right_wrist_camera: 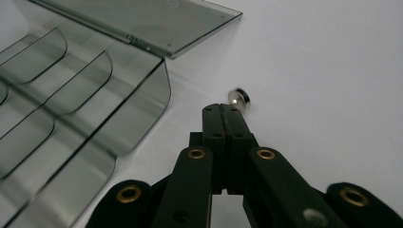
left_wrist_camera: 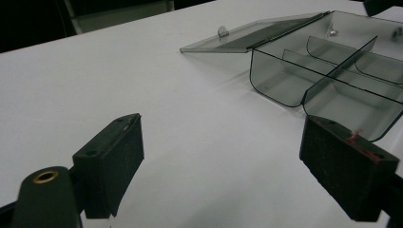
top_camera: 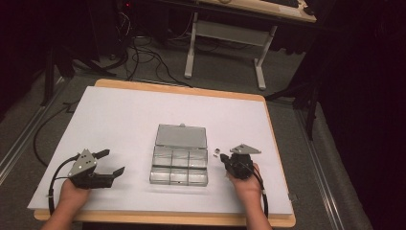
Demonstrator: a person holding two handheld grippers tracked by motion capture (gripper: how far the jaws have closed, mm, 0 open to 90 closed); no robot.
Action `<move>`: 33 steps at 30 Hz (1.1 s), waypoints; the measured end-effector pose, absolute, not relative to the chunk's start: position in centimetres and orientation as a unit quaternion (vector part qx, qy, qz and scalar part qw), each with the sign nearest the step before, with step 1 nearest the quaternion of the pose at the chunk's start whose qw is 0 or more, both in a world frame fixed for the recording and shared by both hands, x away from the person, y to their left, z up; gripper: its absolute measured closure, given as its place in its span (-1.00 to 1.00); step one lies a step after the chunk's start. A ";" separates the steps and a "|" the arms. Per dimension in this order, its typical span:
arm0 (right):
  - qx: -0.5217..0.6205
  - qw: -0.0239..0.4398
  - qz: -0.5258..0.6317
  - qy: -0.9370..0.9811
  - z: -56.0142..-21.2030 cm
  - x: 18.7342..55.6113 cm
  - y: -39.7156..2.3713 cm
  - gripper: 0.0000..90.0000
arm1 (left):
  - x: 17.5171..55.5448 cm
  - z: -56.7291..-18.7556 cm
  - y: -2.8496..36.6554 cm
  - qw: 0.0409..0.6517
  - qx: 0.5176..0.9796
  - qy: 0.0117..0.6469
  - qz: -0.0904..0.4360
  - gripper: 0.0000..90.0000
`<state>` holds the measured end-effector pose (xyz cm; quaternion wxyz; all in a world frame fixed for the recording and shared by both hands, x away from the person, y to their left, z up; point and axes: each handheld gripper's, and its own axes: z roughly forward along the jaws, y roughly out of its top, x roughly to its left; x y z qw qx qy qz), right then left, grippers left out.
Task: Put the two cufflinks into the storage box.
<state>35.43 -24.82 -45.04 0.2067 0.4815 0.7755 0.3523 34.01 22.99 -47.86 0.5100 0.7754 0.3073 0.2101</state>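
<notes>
While right gripper (right_wrist_camera: 227, 110) pinched tight, round shiny metal piece (right_wrist_camera: 239, 98) at tips.

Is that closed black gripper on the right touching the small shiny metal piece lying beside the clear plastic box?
Cannot tell. In the right gripper view the shut right gripper tips hide the near edge of the small shiny metal piece, so neither contact nor a gap shows.

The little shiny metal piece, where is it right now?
The little shiny metal piece lies on the white table, just past the shut right hand-held gripper and right of the clear box.
</notes>
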 end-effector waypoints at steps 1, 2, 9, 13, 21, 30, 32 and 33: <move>0.484 0.203 0.347 0.777 -45.1 36.4 -24.3 1.00 | 34.0 -47.9 23.0 0.510 0.775 0.307 0.210 -0.66; 0.484 0.202 0.342 0.780 -45.1 36.9 -24.1 1.00 | 34.0 -47.9 23.0 0.510 0.775 0.307 0.210 -0.66; 0.486 0.196 0.299 0.798 -46.3 39.8 -22.1 1.00 | 33.9 -47.9 23.0 0.511 0.775 0.306 0.210 -0.66; 0.489 0.191 0.287 0.801 -46.6 40.4 -21.7 1.00 | 34.0 -47.9 23.0 0.512 0.774 0.307 0.210 -0.66; 0.483 0.190 0.271 0.811 -46.6 40.4 -21.4 1.00 | 34.0 -47.9 23.0 0.512 0.775 0.307 0.210 -0.66; 0.481 0.191 0.271 0.811 -46.7 39.7 -21.8 1.00 | 34.0 -47.9 23.0 0.510 0.775 0.307 0.211 -0.66; 0.480 0.193 0.269 0.812 -46.7 39.6 -22.0 1.00 | 34.0 -47.9 23.0 0.510 0.775 0.307 0.211 -0.66; 0.482 0.192 0.272 0.810 -46.7 39.5 -22.0 1.00 | 34.0 -47.9 23.0 0.510 0.775 0.307 0.211 -0.66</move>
